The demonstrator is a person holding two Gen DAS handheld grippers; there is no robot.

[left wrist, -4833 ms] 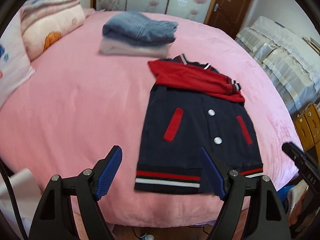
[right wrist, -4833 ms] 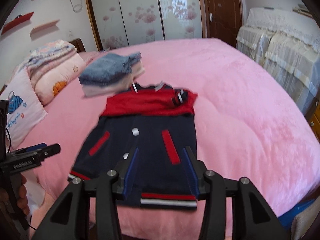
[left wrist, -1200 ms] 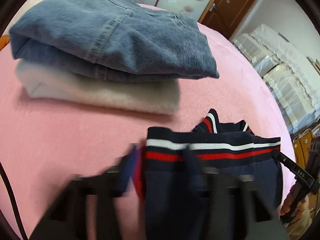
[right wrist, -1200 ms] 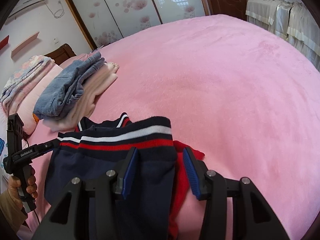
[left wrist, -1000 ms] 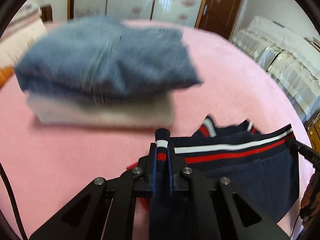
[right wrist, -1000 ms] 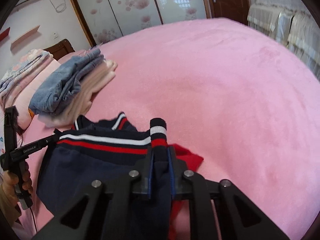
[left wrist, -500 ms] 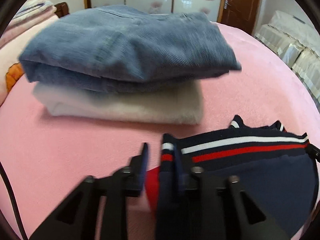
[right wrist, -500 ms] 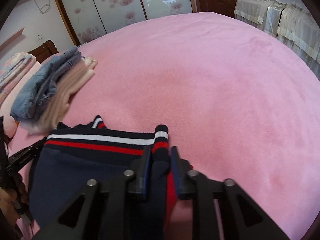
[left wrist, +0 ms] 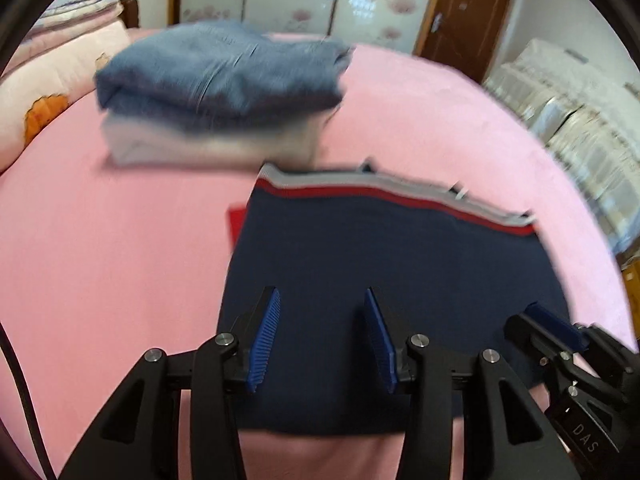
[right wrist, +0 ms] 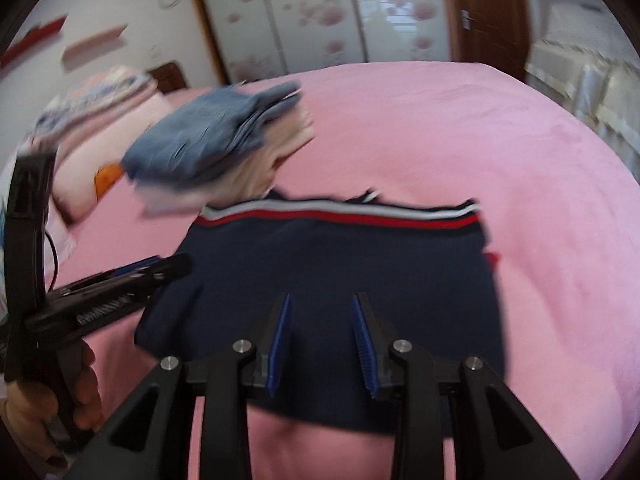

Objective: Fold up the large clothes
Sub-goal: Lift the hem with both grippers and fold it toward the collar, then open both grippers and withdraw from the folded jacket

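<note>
My left gripper (left wrist: 320, 336) has just been opening; its blue pads stand apart with nothing pinched, only cloth lying beneath them. My right gripper (right wrist: 322, 340) has likewise just been opening, pads apart and nothing between them. The navy jacket (left wrist: 384, 280) lies folded on the pink bed (left wrist: 100, 260), striped hem band at its far edge, a red corner showing at its left side. Just beyond it sits a stack of folded clothes (left wrist: 220, 92), denim on top; motion blur leaves me unable to say whether hem and stack touch.
</note>
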